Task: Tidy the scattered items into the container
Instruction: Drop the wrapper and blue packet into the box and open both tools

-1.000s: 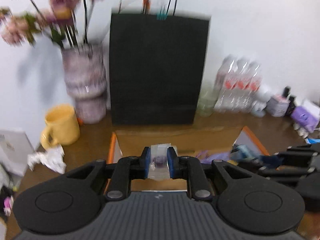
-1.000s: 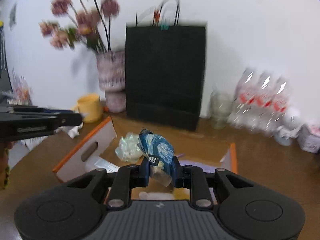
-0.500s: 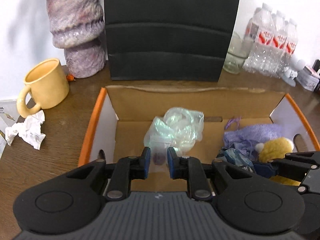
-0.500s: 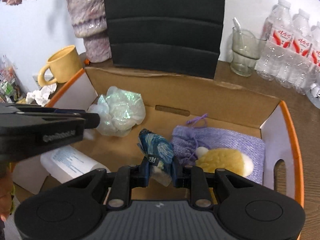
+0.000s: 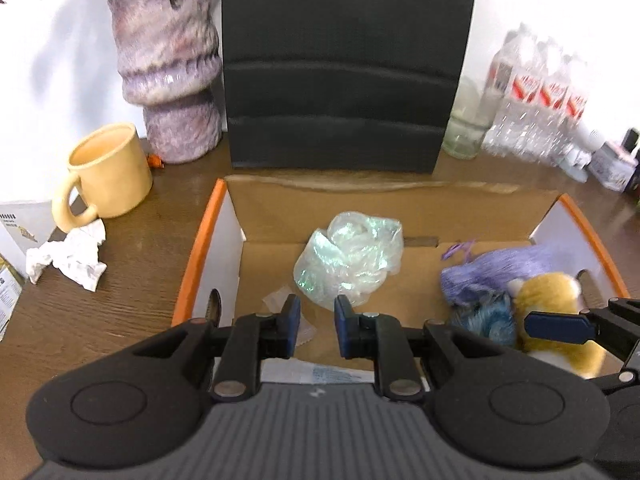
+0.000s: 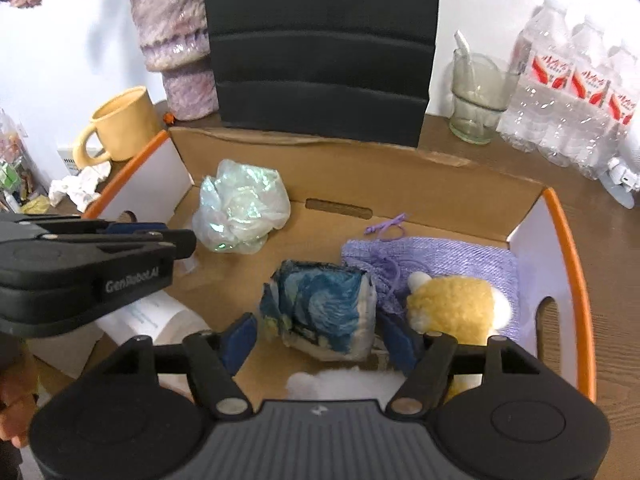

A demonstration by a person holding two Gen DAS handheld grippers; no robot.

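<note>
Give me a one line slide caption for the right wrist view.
Open right claw above a blue swirl-print packet lying in the cardboard box, beside a purple pouch and yellow plush.

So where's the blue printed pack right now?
Right wrist view: the blue pack lies in the box, between the open right hand-held gripper's fingers, left of the purple pouch.

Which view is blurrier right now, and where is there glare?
Left wrist view: motion blur smears the water bottles and plush toy. Right wrist view: sharper, bottle labels readable; glare on the iridescent bag and vase; fisheye bends the black bag.
</note>
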